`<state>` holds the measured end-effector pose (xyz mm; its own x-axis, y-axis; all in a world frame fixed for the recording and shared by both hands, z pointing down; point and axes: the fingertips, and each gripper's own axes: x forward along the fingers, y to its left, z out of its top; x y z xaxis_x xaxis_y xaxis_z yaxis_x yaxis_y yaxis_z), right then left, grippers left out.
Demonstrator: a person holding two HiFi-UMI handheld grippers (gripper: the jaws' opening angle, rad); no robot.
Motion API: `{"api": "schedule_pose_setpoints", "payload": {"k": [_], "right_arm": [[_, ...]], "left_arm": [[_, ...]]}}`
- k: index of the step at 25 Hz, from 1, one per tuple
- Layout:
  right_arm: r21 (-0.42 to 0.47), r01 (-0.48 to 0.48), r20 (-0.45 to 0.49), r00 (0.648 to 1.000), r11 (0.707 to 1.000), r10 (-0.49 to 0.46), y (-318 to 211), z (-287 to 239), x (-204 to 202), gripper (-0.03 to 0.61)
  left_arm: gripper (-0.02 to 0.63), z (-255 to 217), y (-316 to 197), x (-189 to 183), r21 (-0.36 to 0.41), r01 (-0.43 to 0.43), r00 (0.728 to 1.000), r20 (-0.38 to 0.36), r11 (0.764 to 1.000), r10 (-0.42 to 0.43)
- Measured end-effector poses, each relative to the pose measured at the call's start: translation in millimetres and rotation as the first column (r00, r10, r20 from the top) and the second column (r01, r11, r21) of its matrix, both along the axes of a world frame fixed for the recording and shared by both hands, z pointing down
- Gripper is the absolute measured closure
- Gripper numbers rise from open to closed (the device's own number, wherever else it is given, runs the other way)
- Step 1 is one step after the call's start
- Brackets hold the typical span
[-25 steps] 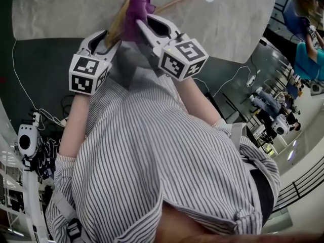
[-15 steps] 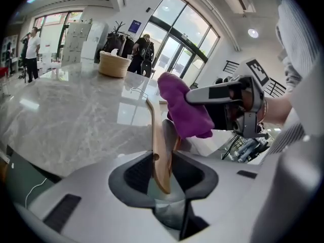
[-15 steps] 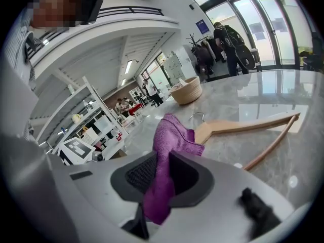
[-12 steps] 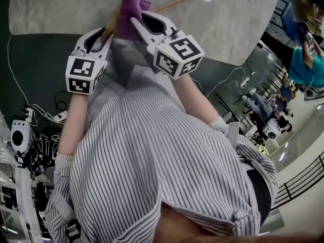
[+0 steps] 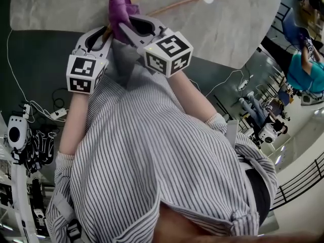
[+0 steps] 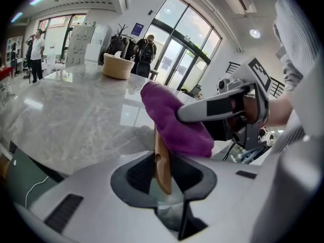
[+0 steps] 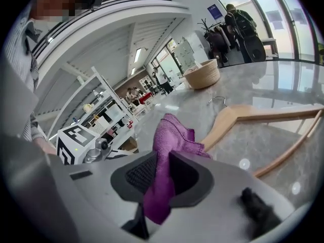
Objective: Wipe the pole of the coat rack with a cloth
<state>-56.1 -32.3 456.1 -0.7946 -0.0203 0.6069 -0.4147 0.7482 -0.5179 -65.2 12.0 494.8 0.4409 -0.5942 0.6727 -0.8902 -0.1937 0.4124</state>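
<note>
Purple cloth (image 7: 174, 135) sits clamped in right gripper (image 7: 163, 162) jaws; left gripper (image 6: 163, 158) jaws, just closing, pinch the hanger (image 6: 162, 173).

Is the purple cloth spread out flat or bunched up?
Bunched up: the cloth hangs crumpled, pinched between the right gripper's jaws, its free end heaped against the wooden hanger.

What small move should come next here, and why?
Probably slide the right gripper with its purple cloth along the wooden hanger: the cloth already rests on it, and the left gripper, jaws just closing, has its end between them.
</note>
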Motion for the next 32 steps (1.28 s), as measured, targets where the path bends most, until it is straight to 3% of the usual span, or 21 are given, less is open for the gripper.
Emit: {"api": "schedule_pose_setpoints", "payload": {"k": [7,15,18,32], "right_arm": [[-0.049,0.032,-0.027,0.999,0.998,-0.033,9,15,-5,0.502],[0.055,0.085,-0.089,0.993,0.995,-0.080,6,25,-6,0.502],[0.107,0.079,-0.116,0.991,0.991,-0.066,-5,27,-2,0.502],[0.162,-0.004,-0.129,0.991,0.987,0.025,-47,25,13,0.502]], "left_arm": [[0.517,-2,0,0,-0.008,-0.003,1.000,0.001,1.000,0.003],[0.517,2,-1,1,-0.008,-0.009,1.000,0.009,1.000,0.009],[0.517,2,-3,1,-0.008,-0.008,1.000,0.008,1.000,0.008],[0.517,-1,1,2,0.003,-0.016,1.000,0.000,1.000,0.016]]}}
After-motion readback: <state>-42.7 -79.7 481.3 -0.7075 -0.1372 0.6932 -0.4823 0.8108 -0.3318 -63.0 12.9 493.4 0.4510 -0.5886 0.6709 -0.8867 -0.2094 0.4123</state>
